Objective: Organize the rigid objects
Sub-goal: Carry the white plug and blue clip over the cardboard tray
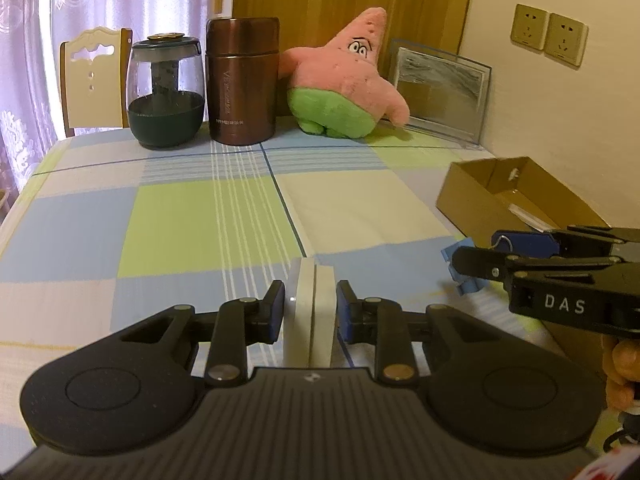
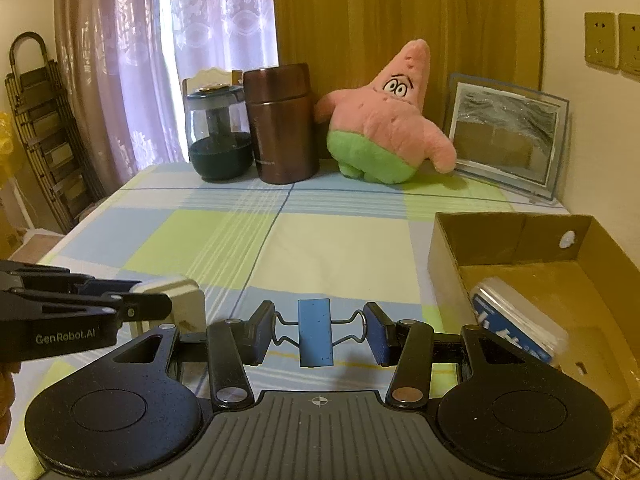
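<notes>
Nearest you, your left gripper is closed on a white plug, its pads pressing both flat sides and holding it on edge above the checked cloth. Your right gripper is part-closed on a blue clip, the pads squeezing its two wire handles, with the clip body upright between them. To your right the cardboard box sits open on the cloth, a clear case with a blue label lying inside it. Along the far edge stand a pink plush, a brown flask, a glass jar and a picture frame.
</notes>
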Available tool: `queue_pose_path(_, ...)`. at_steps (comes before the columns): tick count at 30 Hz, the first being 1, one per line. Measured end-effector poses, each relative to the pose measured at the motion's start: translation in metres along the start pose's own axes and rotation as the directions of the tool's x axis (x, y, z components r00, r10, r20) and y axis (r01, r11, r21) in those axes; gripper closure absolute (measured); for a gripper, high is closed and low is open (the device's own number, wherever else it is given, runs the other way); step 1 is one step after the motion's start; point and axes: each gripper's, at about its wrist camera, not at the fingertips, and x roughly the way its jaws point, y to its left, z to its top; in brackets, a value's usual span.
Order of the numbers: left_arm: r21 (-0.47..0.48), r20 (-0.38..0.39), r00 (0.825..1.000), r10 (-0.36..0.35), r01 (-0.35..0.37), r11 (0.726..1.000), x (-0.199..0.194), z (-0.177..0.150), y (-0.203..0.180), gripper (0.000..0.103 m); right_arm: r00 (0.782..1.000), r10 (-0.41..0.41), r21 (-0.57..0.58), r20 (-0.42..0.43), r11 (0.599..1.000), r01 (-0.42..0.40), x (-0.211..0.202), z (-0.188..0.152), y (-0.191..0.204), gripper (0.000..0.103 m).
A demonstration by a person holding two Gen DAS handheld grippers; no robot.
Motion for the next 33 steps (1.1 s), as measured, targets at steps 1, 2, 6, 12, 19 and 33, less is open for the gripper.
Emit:
queue_pose_path(1, -0.003, -0.001, 1.0, -0.002, 0.002, 1.0, -0.003, -0.001, -0.001, 0.08, 1.0, -0.001, -0.001, 0.0, 1.0, 0.001, -0.004, -0.001, 0.001, 0.058)
queue_pose_path(2, -0.007, -0.005, 1.0, -0.003, 0.003, 1.0, -0.007, -0.003, -0.003, 0.08, 1.0, -0.002, -0.002, 0.001, 1.0, 0.002, -0.007, -0.001, 0.001, 0.058)
queue_pose_path(6, -0.02, -0.011, 1.0, -0.006, 0.006, 1.0, -0.02, -0.008, -0.008, 0.08, 1.0, -0.009, -0.013, 0.003, 1.0, 0.009, -0.022, -0.005, 0.004, 0.058)
queue_pose_path(12, -0.034, -0.021, 1.0, -0.008, 0.007, 0.999, -0.039, -0.017, -0.015, 0.08, 1.0, -0.019, -0.01, -0.004, 1.0, 0.019, -0.045, -0.012, 0.005, 0.058)
queue_pose_path(19, -0.045, -0.035, 0.999, -0.002, 0.0, 0.999, -0.063, -0.023, -0.024, 0.08, 0.999, -0.031, -0.005, -0.007, 1.0, 0.031, -0.073, -0.019, 0.006, 0.058)
queue_pose_path(33, -0.067, -0.032, 0.999, -0.024, 0.022, 0.997, -0.113, -0.03, -0.053, 0.08, 0.999, -0.046, 0.008, 0.011, 0.999, 0.046, -0.131, -0.022, 0.009, 0.058)
